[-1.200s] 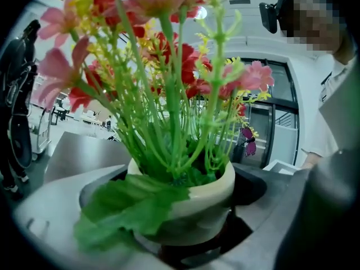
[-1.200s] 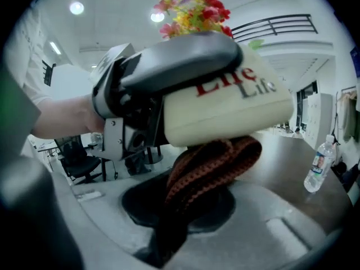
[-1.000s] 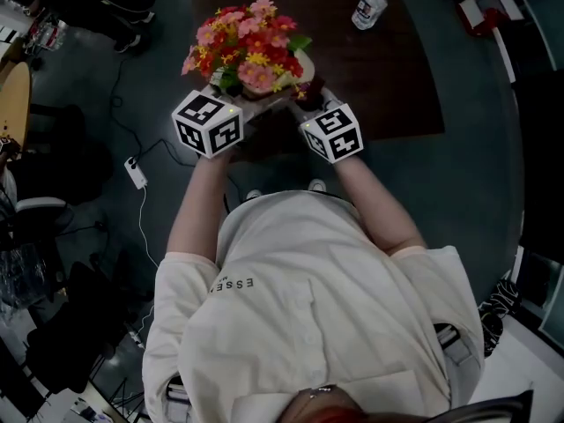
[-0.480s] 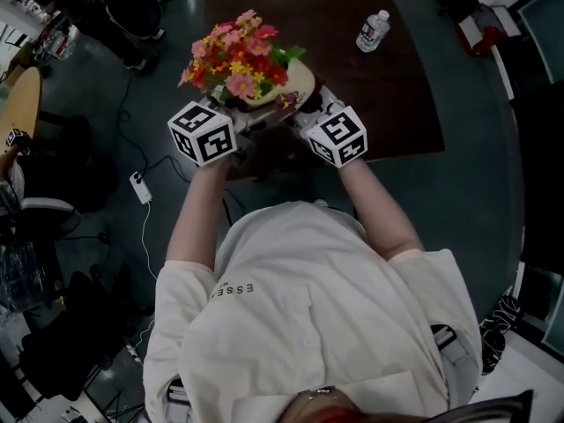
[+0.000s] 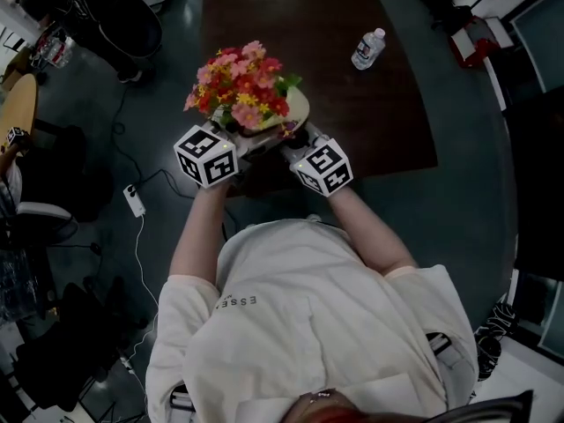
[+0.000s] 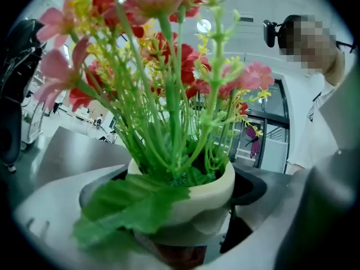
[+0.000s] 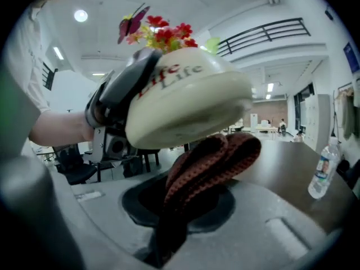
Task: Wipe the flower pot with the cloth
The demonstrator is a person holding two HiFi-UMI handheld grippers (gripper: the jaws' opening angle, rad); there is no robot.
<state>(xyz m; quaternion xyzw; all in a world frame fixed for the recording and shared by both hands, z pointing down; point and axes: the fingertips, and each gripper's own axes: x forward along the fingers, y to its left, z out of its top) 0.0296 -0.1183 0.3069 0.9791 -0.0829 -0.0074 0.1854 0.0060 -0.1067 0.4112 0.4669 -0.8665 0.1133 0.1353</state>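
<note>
left gripper [image 5: 231, 137]: jaws clamped on the cream flower pot [image 7: 185, 100], held tilted above the near edge of the dark worktop [image 5: 370, 122] | right gripper [image 5: 293, 146]: jaws pinching brown knitted cloth [image 7: 209, 161], folded end touching pot's underside | water bottle [image 5: 368, 49]: upright on worktop, well apart

Left gripper [image 5: 231, 139], right gripper [image 5: 295, 146], both clamped

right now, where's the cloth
In the right gripper view, the cloth is clamped in the right gripper, its folded end just under the base of the flower pot, which the left gripper holds by its rim.
</note>
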